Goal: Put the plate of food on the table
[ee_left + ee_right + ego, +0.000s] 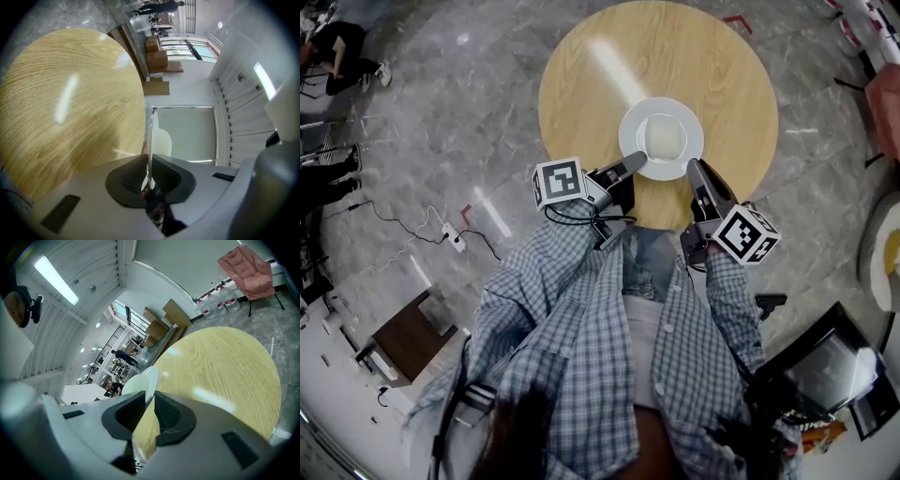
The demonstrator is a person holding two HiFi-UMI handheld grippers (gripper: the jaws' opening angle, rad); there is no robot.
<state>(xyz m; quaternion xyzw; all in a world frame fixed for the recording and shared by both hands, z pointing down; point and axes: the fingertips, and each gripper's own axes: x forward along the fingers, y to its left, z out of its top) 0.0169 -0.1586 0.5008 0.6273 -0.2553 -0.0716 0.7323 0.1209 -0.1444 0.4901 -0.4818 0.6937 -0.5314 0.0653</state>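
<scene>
Round table (pixel 581 84): the near part of its top is taken up by 1 plate (pixel 630 141), whose 2 side rims are clamped by the left gripper (pixel 642 157) and right gripper (pixel 692 165). Open wood is left beyond the plate and to both sides for passage. The floor at the left is crossed by a cable with a power strip (pixel 455 239); 1 pink chair (pixel 248 266) is stood well apart.

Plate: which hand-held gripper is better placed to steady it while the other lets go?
Left, probably: the left hand-held gripper pinches the plate deep between its jaws, while the right hand-held gripper holds it only near the jaw tips.
</scene>
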